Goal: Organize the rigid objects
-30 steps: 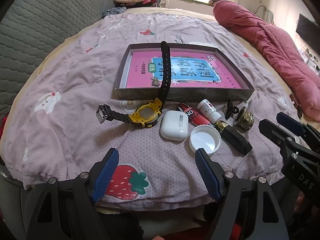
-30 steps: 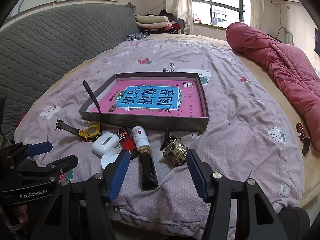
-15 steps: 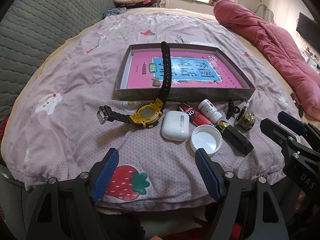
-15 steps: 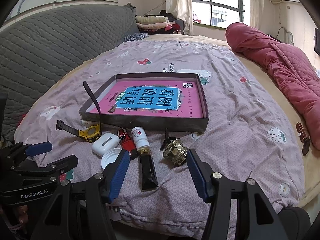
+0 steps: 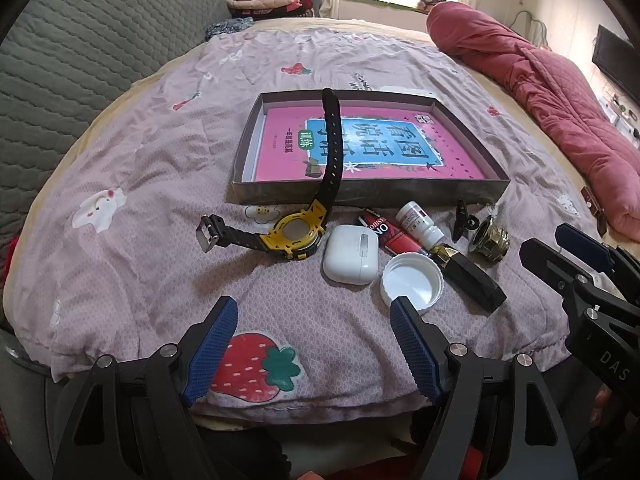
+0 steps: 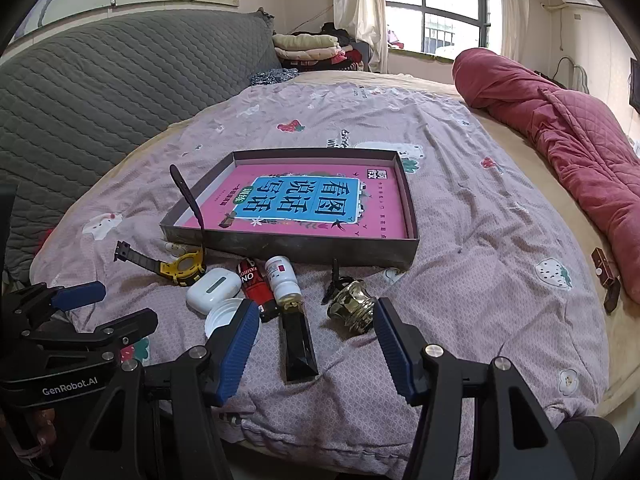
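Left wrist view: the left gripper (image 5: 314,334) hangs over the near edge of the bed with its blue-padded fingers wide apart and nothing between them. Ahead, on the mauve strawberry-print bedspread (image 5: 132,184), lies a row of small things: a yellow-and-black wristwatch (image 5: 294,234) with one strap propped up against the wall of the shallow grey cardboard tray (image 5: 360,196), a white earbud case (image 5: 351,254), an upturned white plastic cap (image 5: 412,280), a red tube (image 5: 390,234), a small white bottle (image 5: 420,222), a black faceted bar with a gold end (image 5: 470,276) and a brassy glass-like knob (image 5: 490,240). None is in the tray yet, so I judge the sorting has barely begun. A sensible first pick for this side is the earbud case: come down over its short axis, close on the flat sides and lift straight, since the cap lies just beside it. The tray holds a pink book with large Chinese characters on a blue panel; the tube shows "ON".

Right wrist view: the right gripper (image 6: 312,330) is likewise spread and empty, with the black bar lying between its fingers and the knob near the right one. The left tool's body reads "GenRobot.AI".
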